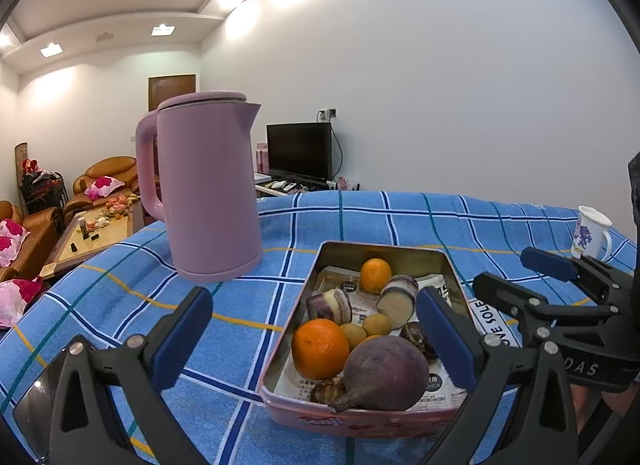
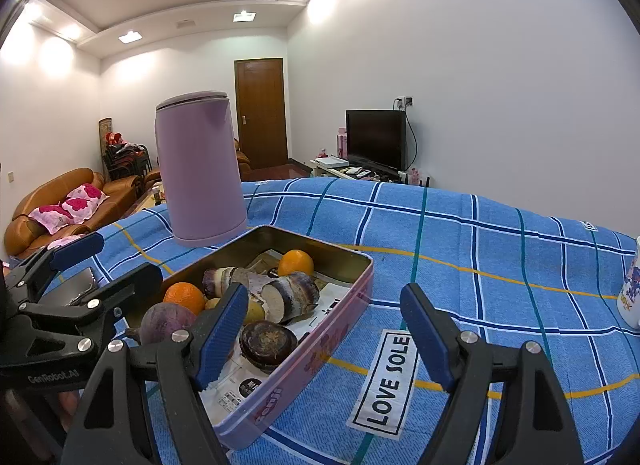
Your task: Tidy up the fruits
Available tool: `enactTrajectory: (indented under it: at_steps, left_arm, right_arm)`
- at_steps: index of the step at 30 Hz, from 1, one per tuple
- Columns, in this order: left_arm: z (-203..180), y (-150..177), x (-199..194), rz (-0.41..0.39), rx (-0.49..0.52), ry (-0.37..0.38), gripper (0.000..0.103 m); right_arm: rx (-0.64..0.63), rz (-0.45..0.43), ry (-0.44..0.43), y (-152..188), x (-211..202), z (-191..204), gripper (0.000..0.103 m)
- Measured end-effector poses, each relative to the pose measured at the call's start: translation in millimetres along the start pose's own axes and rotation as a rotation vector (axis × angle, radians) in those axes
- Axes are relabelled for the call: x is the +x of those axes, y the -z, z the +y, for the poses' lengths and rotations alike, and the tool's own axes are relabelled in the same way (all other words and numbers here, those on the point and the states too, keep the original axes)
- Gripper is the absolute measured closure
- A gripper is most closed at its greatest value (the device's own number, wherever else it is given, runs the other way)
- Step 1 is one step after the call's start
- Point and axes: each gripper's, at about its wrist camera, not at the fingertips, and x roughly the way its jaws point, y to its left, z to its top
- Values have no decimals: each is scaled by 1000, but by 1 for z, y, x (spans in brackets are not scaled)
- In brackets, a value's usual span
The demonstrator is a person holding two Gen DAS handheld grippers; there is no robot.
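Starting from this pose, both grippers hover over the near edge of the blue checked tablecloth (image 2: 480, 249) with nothing grasped. The left gripper (image 1: 316, 341) has its blue-padded jaws spread wide, empty, framing the pink rectangular metal tin (image 1: 356, 421). The right gripper (image 2: 324, 333) is likewise released, its jaws straddling the tin's near right corner without touching it.

The fruits lie inside the tin on printed paper: a large orange (image 1: 320, 349) at the near left, a small orange (image 1: 375, 275) at the far end, a big purple bulb-shaped root (image 1: 384, 373) at the near side, two cut purple-skinned cylindrical pieces (image 1: 400, 297) in the middle, small yellow-green round fruits (image 1: 378, 323) between them, and a dark brown round piece (image 2: 268, 343) near the right wall.

Recommended procedure, as a judgement:
1. Select one item at a time; the large orange is the most exposed to the left gripper.
2. Approach from above, pads on opposite sides of the widest part.
3. Close gently; round fruit may roll or slip.
4. Brace the tin's rim with the other gripper if it slides on the cloth.

Keep clear of the tall pink electric kettle (image 1: 208, 185), standing just beyond the tin, and the white floral mug (image 1: 592, 233), well apart at the right.
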Motion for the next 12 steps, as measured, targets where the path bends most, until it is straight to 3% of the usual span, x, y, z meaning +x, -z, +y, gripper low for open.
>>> enactTrajectory:
  at_steps: [12]
  left_arm:
    - [-1, 1, -2, -6, -1, 8, 0]
  right_arm:
    - [2, -2, -1, 0, 0, -1, 23]
